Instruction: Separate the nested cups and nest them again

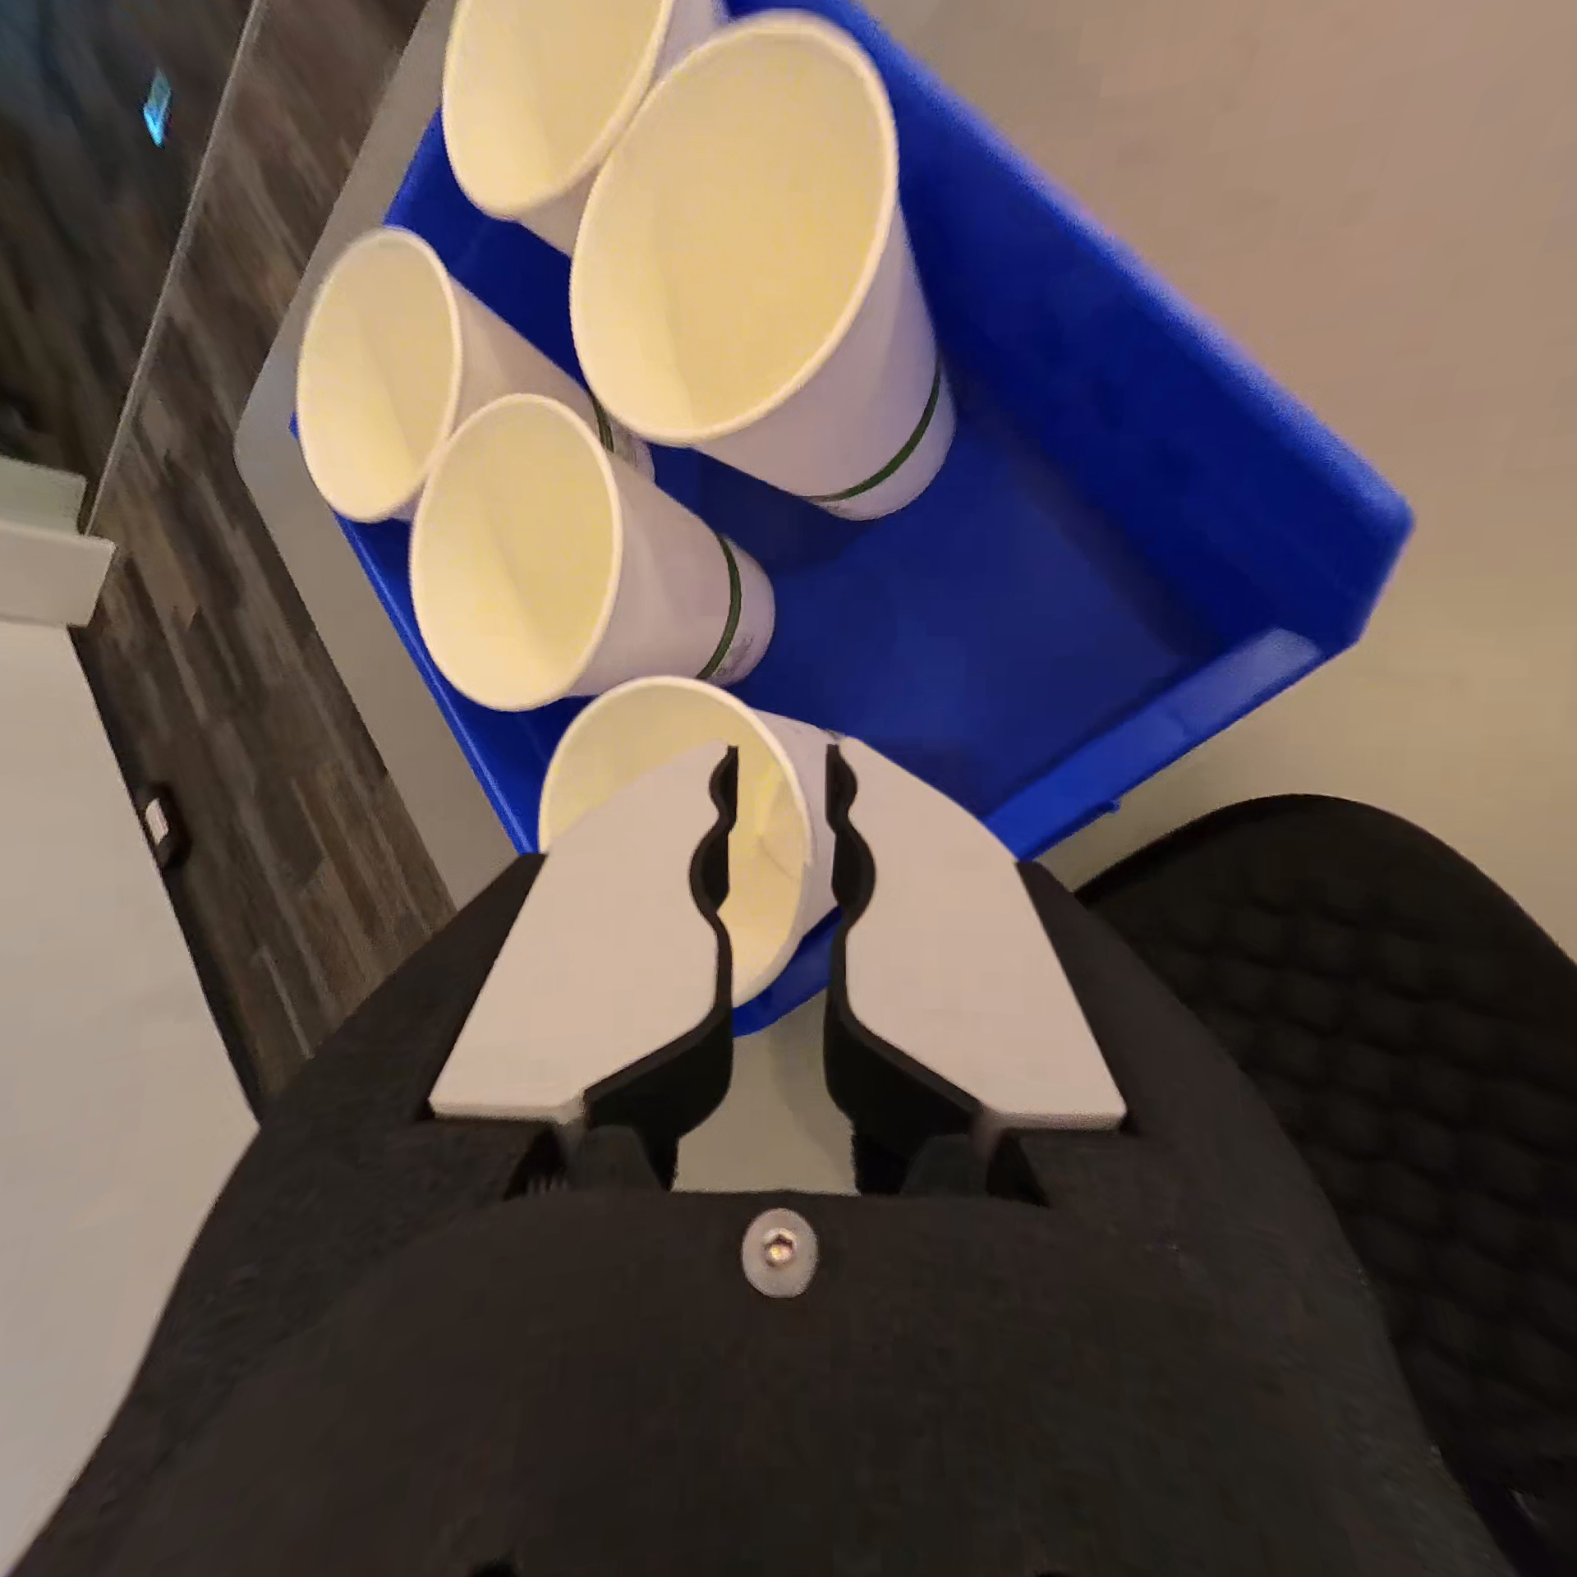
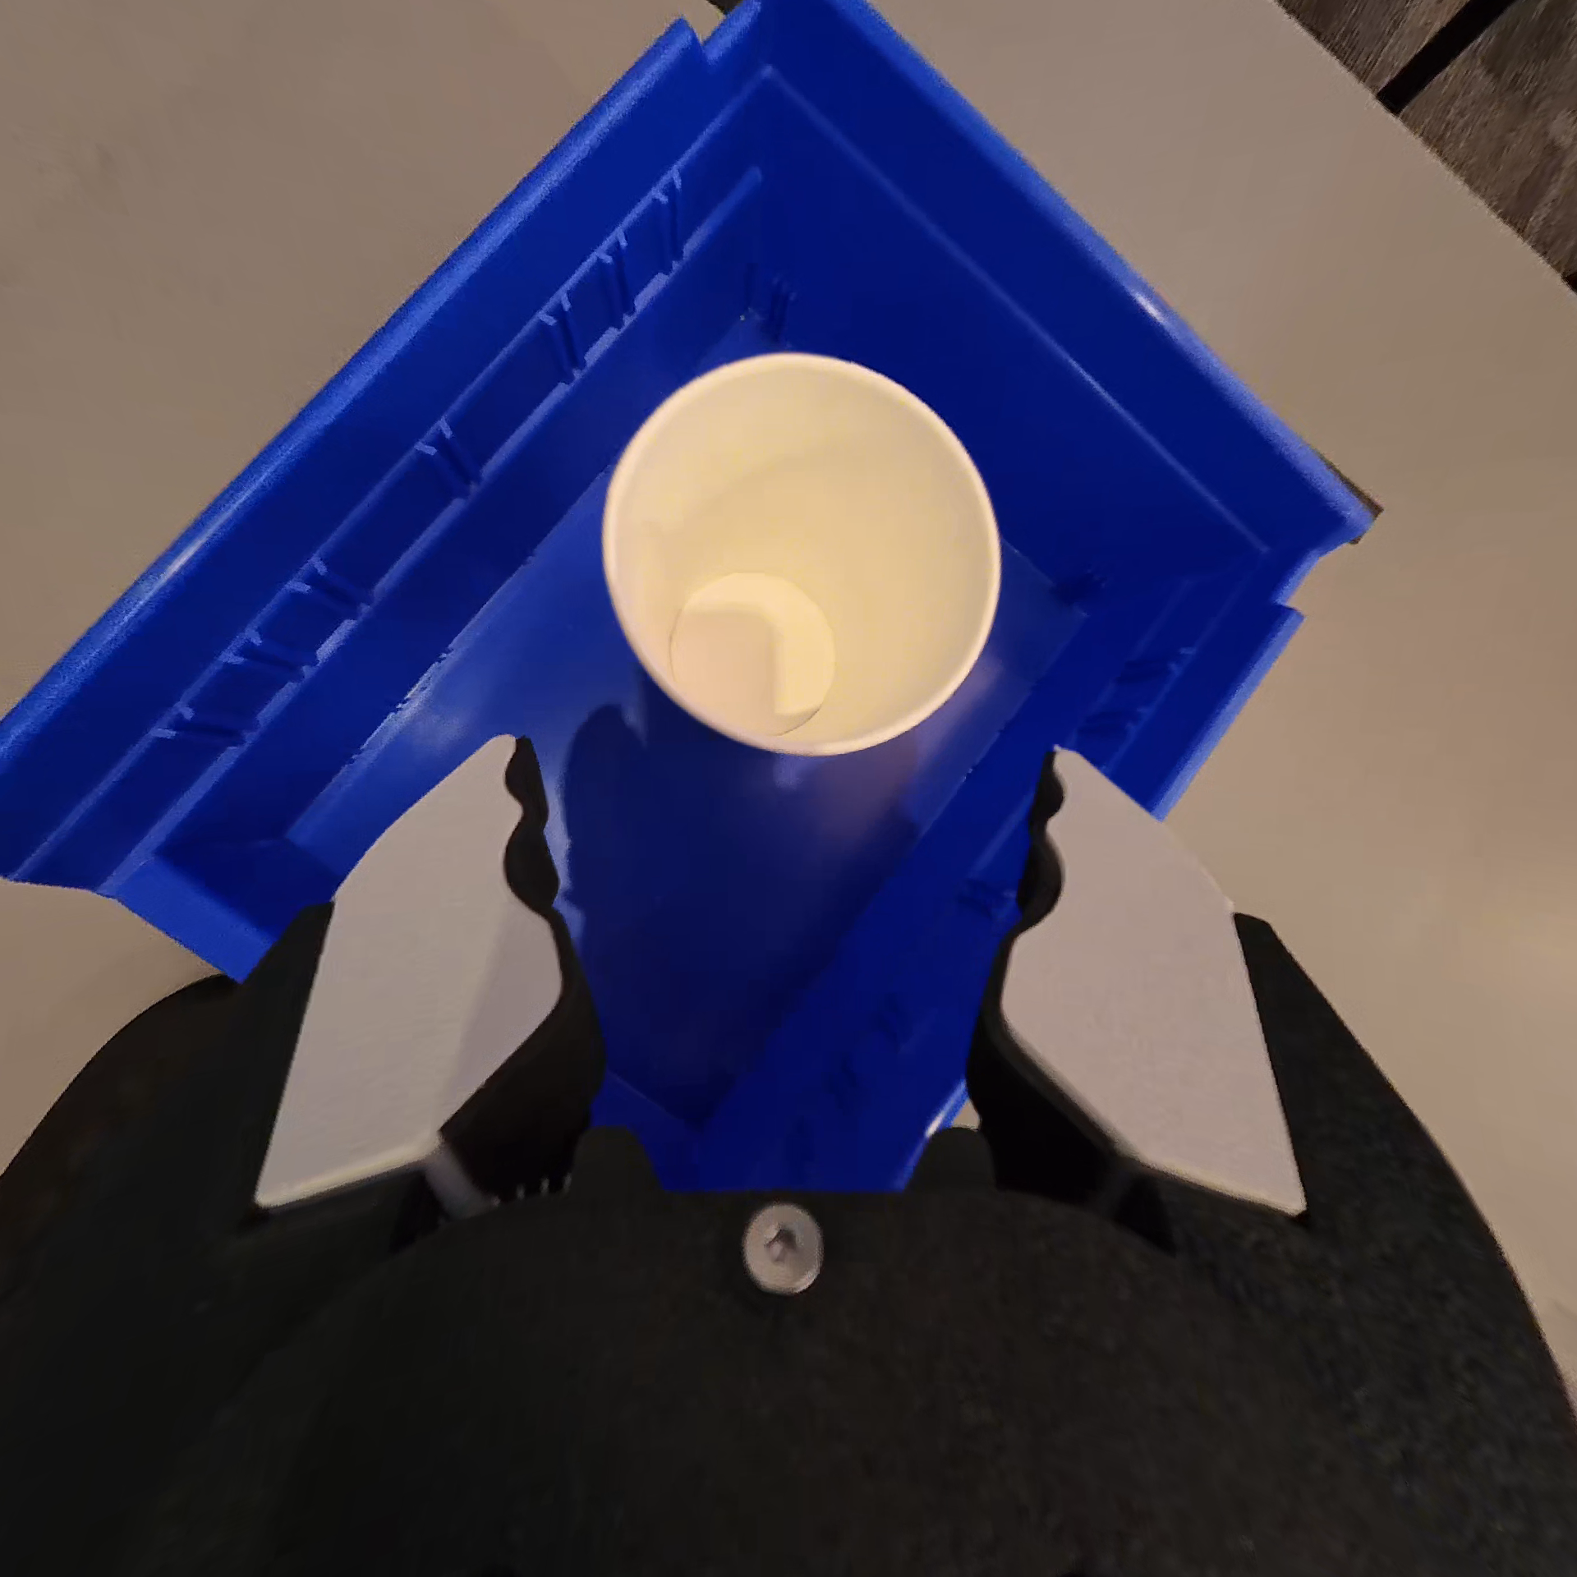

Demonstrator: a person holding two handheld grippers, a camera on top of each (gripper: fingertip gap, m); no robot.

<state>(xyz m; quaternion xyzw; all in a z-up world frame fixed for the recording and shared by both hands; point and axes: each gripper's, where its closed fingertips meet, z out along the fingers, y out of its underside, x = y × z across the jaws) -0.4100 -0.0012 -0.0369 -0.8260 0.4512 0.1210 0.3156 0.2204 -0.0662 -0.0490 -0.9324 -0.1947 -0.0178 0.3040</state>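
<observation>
The left gripper (image 1: 778, 755) pinches the wall of a white paper cup (image 1: 674, 794) at the rim, one finger inside and one outside, with the cup hanging tilted over the near edge of a blue plastic bin (image 1: 1109, 427). Four more paper cups (image 1: 734, 230) stand in that bin, close together along its left side.

In the right wrist view, the right gripper (image 2: 781, 768) has its fingers spread wide and holds nothing. It hovers above a second blue bin (image 2: 384, 546) where a single paper cup (image 2: 802, 546) stands upright.

These cups look light and thin-walled (easily crushed or dented), so a gentle pinch at the rolled rim, the stiffest part, seems safest. The waxy paper may slip, and nested cups can stick together.
</observation>
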